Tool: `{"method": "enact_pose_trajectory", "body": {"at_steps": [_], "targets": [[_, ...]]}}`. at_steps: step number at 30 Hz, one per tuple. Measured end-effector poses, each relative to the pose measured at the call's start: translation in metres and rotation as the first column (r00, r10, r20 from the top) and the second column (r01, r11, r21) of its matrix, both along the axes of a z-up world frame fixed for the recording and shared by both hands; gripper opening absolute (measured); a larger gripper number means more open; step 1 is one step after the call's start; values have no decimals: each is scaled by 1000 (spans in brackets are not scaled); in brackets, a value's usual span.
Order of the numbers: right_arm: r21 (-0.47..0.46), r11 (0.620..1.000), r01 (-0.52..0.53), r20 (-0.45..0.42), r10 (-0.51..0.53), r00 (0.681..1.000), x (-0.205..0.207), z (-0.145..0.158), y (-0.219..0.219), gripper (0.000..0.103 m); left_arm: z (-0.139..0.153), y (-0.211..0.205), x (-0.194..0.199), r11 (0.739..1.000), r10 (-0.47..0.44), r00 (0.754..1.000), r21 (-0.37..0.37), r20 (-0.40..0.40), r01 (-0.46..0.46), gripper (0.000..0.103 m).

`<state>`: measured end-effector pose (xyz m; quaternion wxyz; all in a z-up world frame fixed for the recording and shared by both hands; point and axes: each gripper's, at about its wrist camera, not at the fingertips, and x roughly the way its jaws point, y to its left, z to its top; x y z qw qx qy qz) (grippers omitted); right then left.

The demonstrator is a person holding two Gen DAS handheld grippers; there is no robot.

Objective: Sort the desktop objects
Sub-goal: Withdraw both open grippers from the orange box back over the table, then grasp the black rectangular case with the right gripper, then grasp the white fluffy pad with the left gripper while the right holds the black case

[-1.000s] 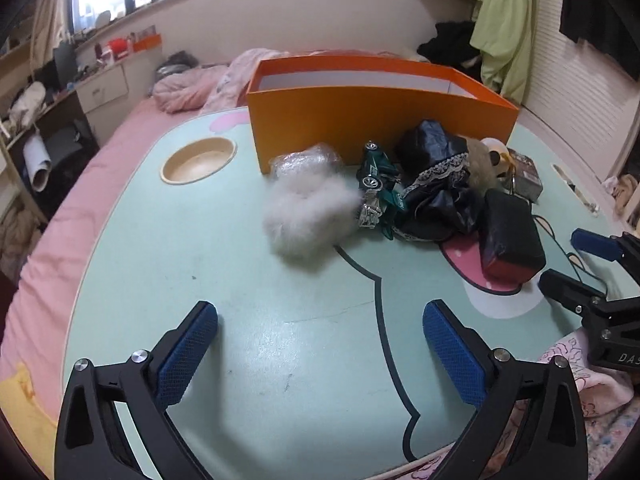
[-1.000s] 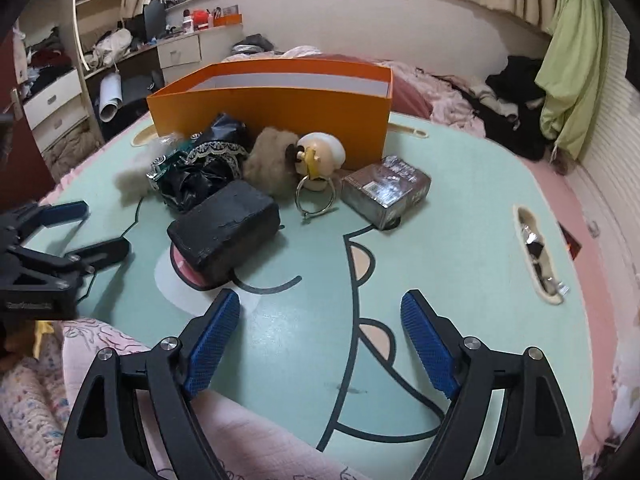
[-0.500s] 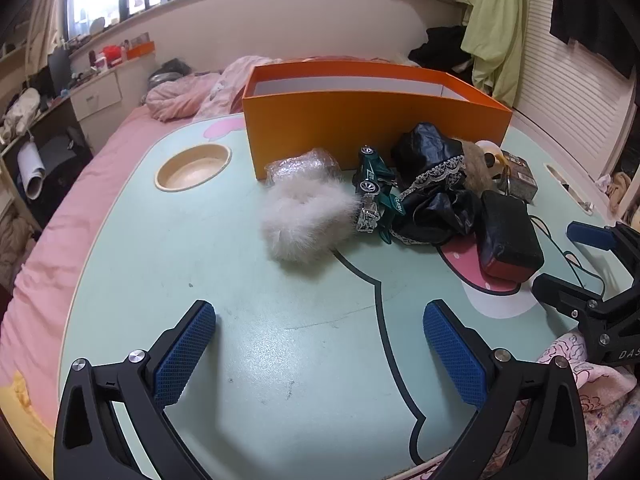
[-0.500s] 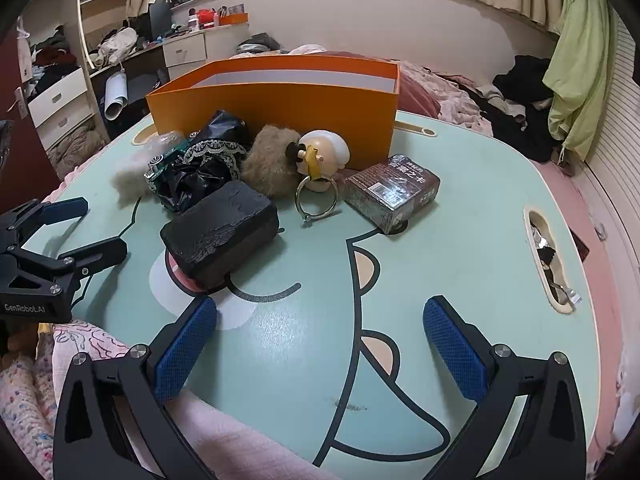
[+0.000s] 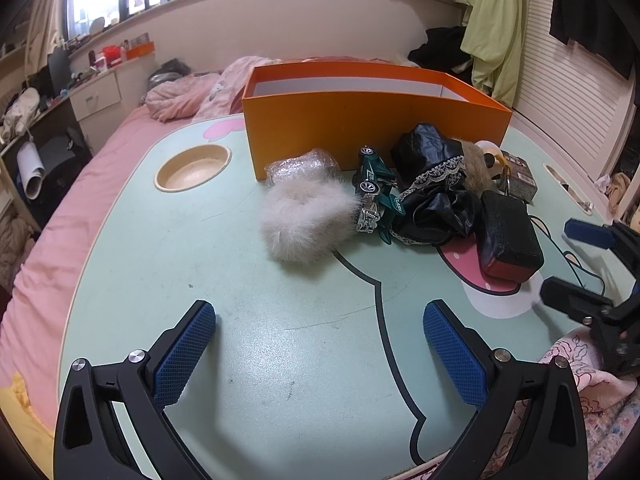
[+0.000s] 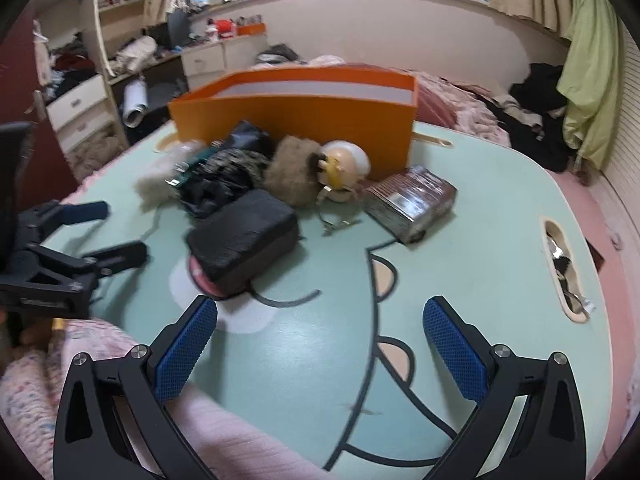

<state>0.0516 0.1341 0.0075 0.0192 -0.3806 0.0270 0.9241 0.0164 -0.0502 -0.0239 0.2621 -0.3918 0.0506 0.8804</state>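
Note:
An open orange box (image 5: pixel 360 120) (image 6: pixel 304 108) stands at the far side of the mint-green table (image 5: pixel 248 340). In front of it lies a heap: a white fluffy ball (image 5: pixel 308 220), a clear plastic-wrapped bundle (image 5: pixel 300 166), a green toy car (image 5: pixel 376 192), black lace-trimmed fabric (image 5: pixel 432 184), a black pouch (image 5: pixel 506 236) (image 6: pixel 244 236), a brown furry toy (image 6: pixel 294 174) with a cream keyring figure (image 6: pixel 344 164), and a small dark carton (image 6: pixel 412 200). My left gripper (image 5: pixel 320 344) is open and empty near the front edge. My right gripper (image 6: pixel 320 344) is open and empty, short of the pouch.
A round cup recess (image 5: pixel 194 166) sits at the table's far left, and a slot with small items (image 6: pixel 564 268) at its right edge. The table stands on a pink bed (image 5: pixel 48 232). A floral sleeve (image 6: pixel 36 380) lies at the front edge.
The right gripper's jaws have spread wider, and its view has tilted slightly, now blurred. The left gripper stays open in the same spot.

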Motion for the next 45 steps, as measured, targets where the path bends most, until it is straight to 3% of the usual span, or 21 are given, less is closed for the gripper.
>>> {"method": "enact_pose_trajectory", "body": {"at_steps": [5,12,13,17,23,30,37,45], "targets": [[18,999,-42,-30,43,999,-15,17,-15,103,0,-1,0,1000,1,1000,0,0,-1,103],[68,996,-66,18,65,998,-48,19,-36,103,0,0,0,1000,3,1000,1,0,-3,103],[73,995,-68,31,66,997,-50,16,-36,100,0,0,0,1000,4,1000,1,-1,-4,103],[28,996,-81,80,78,994,-49,4,-31,68,0,0,0,1000,5,1000,1,-1,-5,103],[-62,997,-49,53,53,997,-20,1,-4,68,0,0,0,1000,7,1000,2,-1,-7,103],[-11,999,-38,-7,37,999,22,-2,2,68,-1,0,0,1000,9,1000,3,-2,-9,103],[-30,997,70,-12,-71,997,19,1,14,76,-1,0,0,1000,11,1000,3,-2,-11,103],[24,996,88,10,-89,996,3,-3,10,76,-1,0,0,1000,13,1000,4,-3,-13,103]]}}
